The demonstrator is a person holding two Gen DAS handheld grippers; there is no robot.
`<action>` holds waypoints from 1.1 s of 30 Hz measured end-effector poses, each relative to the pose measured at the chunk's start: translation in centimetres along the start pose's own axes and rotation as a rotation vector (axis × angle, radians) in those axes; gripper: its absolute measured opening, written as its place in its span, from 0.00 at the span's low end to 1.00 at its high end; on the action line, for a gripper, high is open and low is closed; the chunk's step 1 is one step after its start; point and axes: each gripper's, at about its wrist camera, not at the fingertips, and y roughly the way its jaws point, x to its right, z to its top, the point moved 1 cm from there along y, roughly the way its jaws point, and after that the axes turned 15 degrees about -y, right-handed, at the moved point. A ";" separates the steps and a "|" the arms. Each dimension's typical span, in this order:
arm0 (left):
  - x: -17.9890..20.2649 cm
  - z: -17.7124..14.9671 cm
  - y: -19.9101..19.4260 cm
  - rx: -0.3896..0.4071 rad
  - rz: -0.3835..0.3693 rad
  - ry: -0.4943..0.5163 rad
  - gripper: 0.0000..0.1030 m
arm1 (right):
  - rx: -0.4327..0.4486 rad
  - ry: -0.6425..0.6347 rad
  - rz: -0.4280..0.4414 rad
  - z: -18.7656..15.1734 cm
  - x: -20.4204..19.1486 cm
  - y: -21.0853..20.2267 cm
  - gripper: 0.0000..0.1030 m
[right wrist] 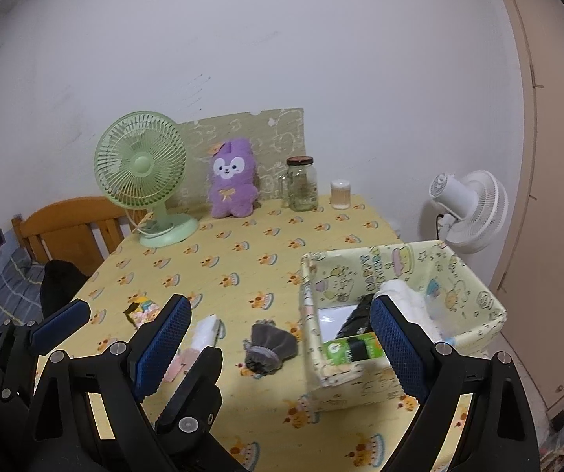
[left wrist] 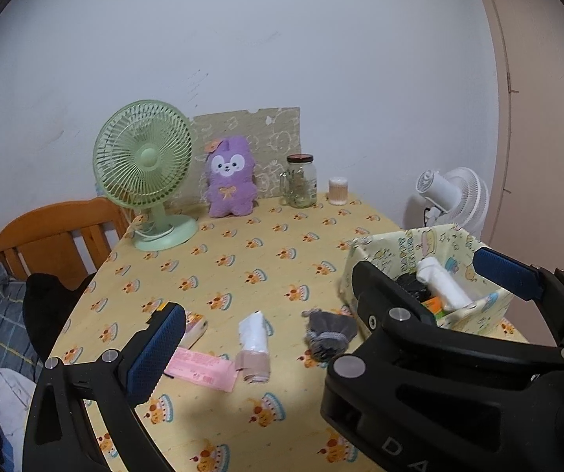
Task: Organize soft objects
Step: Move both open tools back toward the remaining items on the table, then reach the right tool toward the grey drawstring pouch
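Observation:
A grey velvet pouch (left wrist: 329,334) (right wrist: 268,344) lies on the yellow tablecloth, with a rolled white and beige cloth (left wrist: 254,342) (right wrist: 203,334) to its left. A printed fabric basket (left wrist: 474,314) (right wrist: 360,389) to the right holds a white roll (left wrist: 443,281), a black item and a green carton (right wrist: 350,350). A purple plush (left wrist: 228,183) (right wrist: 232,181) stands at the back. My left gripper (left wrist: 329,283) and right gripper (right wrist: 280,310) hover open above the near edge with nothing in them. Their inner fingers cross each other.
A pink packet (left wrist: 201,365) and a small colourful item (right wrist: 142,310) lie at the near left. At the back stand a green fan (left wrist: 144,169), a glass jar (left wrist: 300,181) and a cotton swab tub (left wrist: 338,190). A wooden chair (left wrist: 57,236) is left, a white fan (right wrist: 466,208) right.

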 end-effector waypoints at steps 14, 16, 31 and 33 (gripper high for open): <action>-3.7 -2.0 1.9 -0.062 0.055 -0.037 1.00 | -0.043 -0.021 0.064 -1.7 -3.6 2.5 0.91; -4.2 -2.2 2.2 -0.072 0.064 -0.040 1.00 | -0.047 -0.018 0.076 -2.0 -4.1 3.0 0.91; -7.3 -4.1 5.0 -0.161 0.104 -0.088 1.00 | -0.115 -0.036 0.107 -3.5 -6.6 6.4 0.77; -7.5 -4.2 5.4 -0.171 0.108 -0.094 1.00 | -0.123 -0.038 0.104 -3.7 -6.8 6.9 0.75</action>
